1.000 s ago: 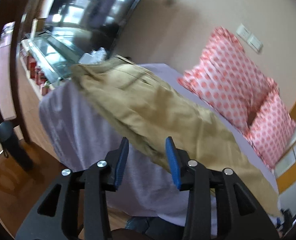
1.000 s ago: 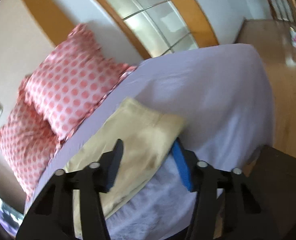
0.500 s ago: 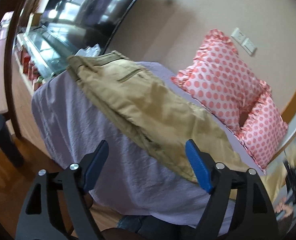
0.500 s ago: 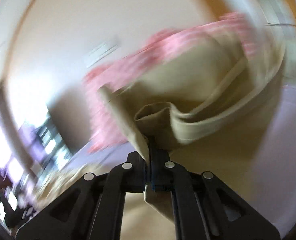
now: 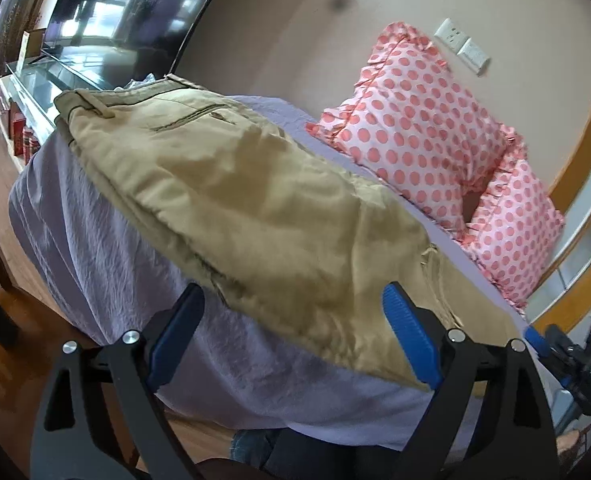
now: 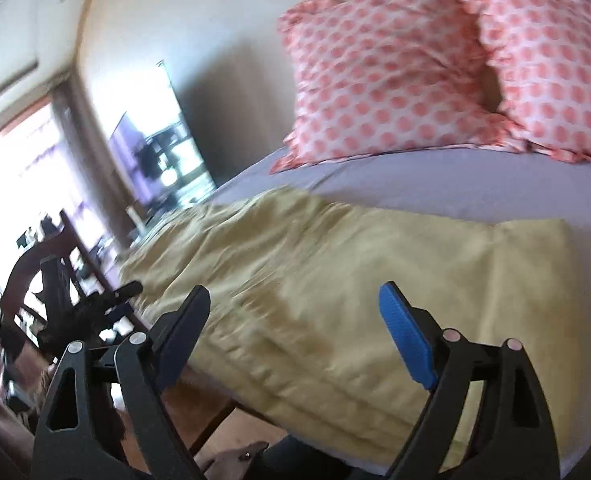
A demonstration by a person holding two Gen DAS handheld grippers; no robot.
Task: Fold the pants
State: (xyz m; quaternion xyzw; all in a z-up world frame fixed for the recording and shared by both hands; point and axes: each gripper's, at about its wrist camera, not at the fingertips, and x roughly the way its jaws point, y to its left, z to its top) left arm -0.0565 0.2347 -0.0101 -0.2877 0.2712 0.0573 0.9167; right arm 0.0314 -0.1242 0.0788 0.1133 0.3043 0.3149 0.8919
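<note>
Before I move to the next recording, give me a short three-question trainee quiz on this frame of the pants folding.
1. True or false: the left claw is shut on the khaki pants.
2. Multiple choice: the pants lie on (A) a wooden floor, (B) a lavender bedsheet, (C) a glass table.
3. Fill in: behind the pants, against the wall, stand two pink ____ pillows.

Key
1. False. Both the left claw and the right claw are open, holding nothing.
2. B.
3. Polka-dot.
</note>
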